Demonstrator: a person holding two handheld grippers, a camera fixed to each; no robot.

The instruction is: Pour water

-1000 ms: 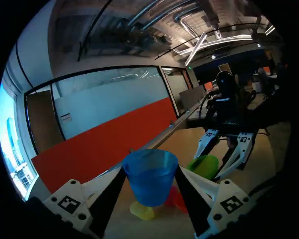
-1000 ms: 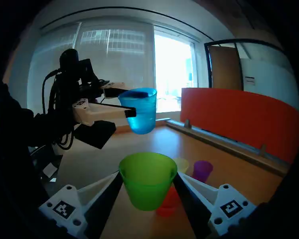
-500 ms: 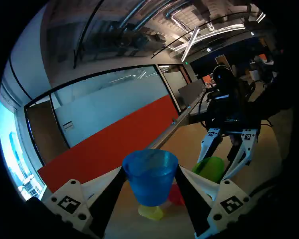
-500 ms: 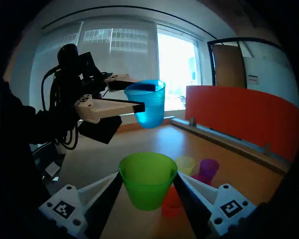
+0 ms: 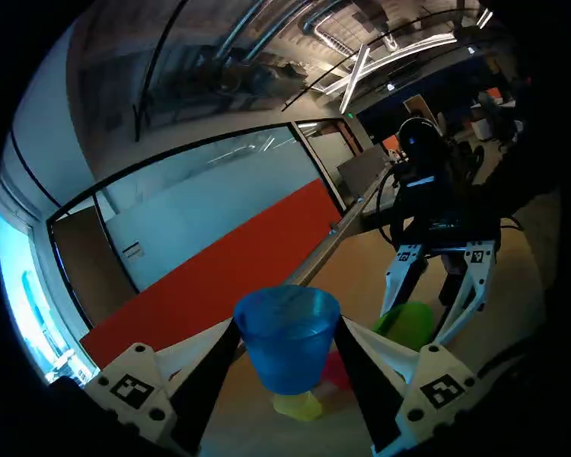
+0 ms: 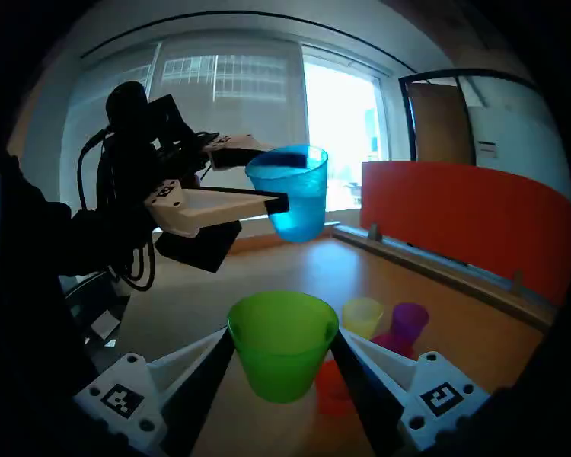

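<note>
A blue translucent plastic cup (image 5: 287,346) sits upright between the fingers of the left tongs (image 5: 287,324), which press on its two sides just under the rim. The right gripper view gives it from the side: it hangs in the air, well above the wooden tabletop (image 6: 209,305), higher than the green cup and beyond it. Its lower part is a deeper blue than the upper part. This may be water, but I cannot tell for sure.

The right tongs (image 6: 282,335) are closed on a green translucent plastic cup (image 6: 282,362), also upright and clear of the tabletop. Whether anything is in it cannot be told.

Small plastic cups stand close together on the tabletop, between the green cup and the edge that runs under the orange wall panel (image 6: 468,221): a yellow one (image 6: 362,316), a purple one (image 6: 409,320) and an orange-red one (image 6: 333,385), partly hidden by a finger.

The left gripper view looks up to ceiling pipes and strip lights (image 5: 354,76). The right gripper view faces bright windows (image 6: 339,129) and a dark sleeve behind the left tongs.
</note>
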